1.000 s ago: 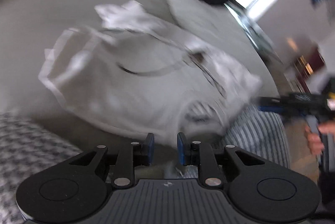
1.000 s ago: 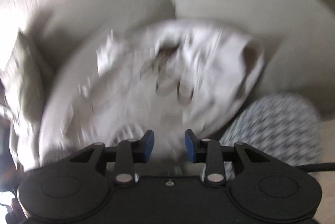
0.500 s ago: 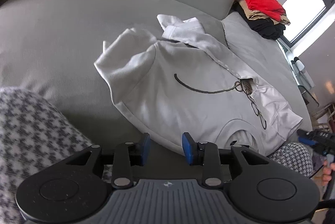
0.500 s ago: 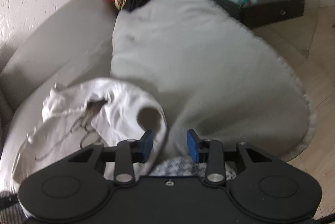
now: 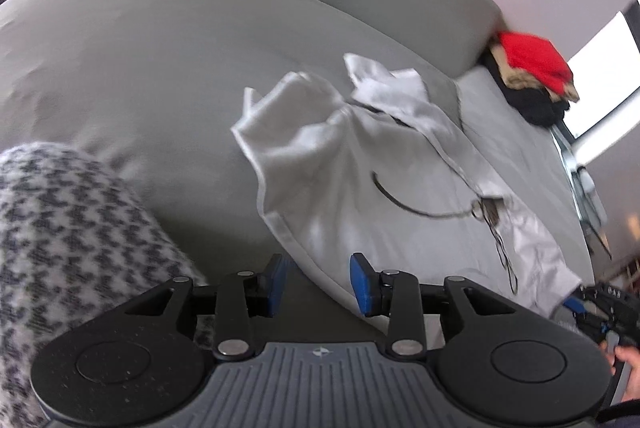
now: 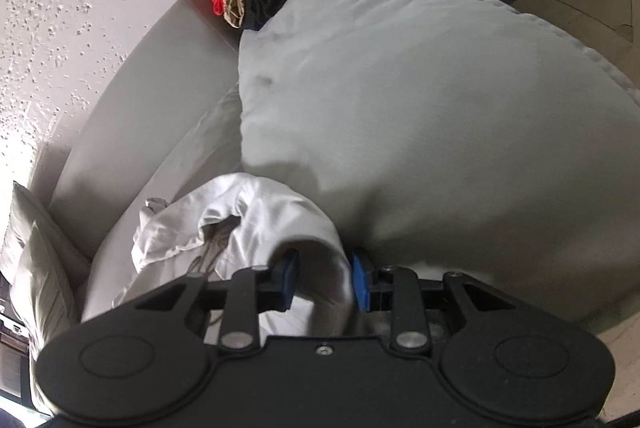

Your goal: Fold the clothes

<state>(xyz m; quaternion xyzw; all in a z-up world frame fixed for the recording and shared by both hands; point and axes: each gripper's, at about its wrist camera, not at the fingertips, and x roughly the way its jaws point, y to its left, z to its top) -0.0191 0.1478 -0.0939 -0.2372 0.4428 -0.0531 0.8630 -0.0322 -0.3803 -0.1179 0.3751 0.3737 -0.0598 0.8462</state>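
Right wrist: right gripper (image 6: 324,284) closing (hoodie (image 6: 256,228) between)

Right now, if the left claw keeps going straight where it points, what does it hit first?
Most likely the near hem of the white hoodie, which lies just ahead of the left claw on the grey sofa cushion. Its jaws are opening with nothing between them. Depth is hard to judge in this view.
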